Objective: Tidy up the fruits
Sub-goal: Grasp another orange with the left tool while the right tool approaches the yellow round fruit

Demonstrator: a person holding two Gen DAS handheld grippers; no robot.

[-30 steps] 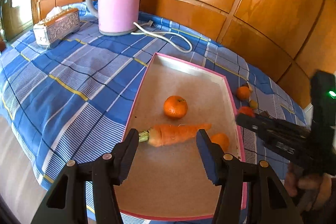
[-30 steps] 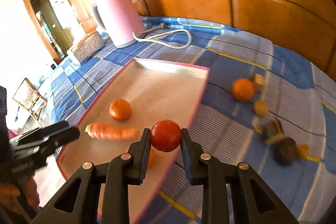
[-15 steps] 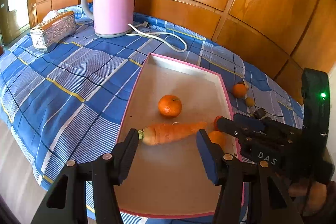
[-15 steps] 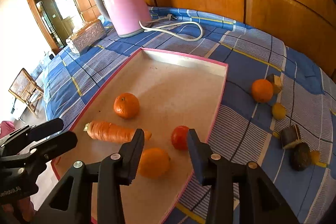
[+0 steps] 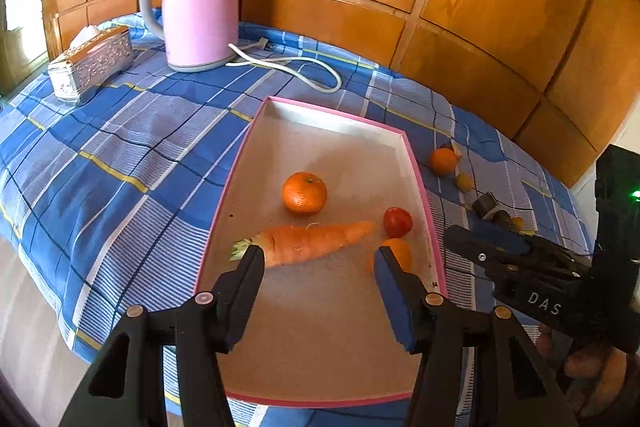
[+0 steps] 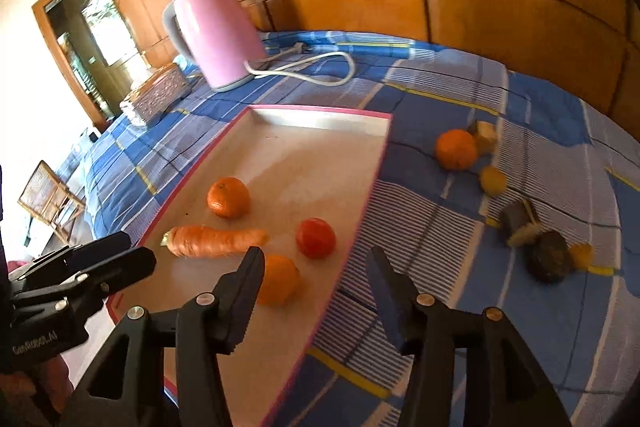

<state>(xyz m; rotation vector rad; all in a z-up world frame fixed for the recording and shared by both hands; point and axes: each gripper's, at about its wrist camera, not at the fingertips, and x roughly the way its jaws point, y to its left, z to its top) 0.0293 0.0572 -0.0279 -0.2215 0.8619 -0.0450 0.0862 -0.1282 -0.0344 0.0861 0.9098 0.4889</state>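
A pink-rimmed tray (image 5: 336, 111) (image 6: 316, 109) lies on the blue checked cloth. In it are a tangerine (image 5: 305, 193) (image 6: 228, 197), a carrot (image 5: 308, 242) (image 6: 216, 241), a red tomato (image 5: 398, 222) (image 6: 315, 238) and an orange (image 5: 400, 251) (image 6: 279, 279). My left gripper (image 5: 319, 259) hovers open over the tray's near half, just short of the carrot, with nothing between its fingers. My right gripper (image 6: 316, 259) hangs over the tray's right rim; its jaws are opening and empty, and the tomato lies free just beyond them.
A pink kettle (image 5: 198, 7) with a white cord (image 5: 300, 67) and a silver tissue box (image 5: 92, 65) stand at the back left. Right of the tray lie another orange (image 6: 456, 149), a small yellow fruit (image 6: 493, 181) and dark lumps (image 6: 548, 261). A wood-panelled wall rises behind.
The right gripper let go of the red tomato, which now rests in the tray; its jaws widened and it drew back towards the tray's right rim. The left gripper stayed put.
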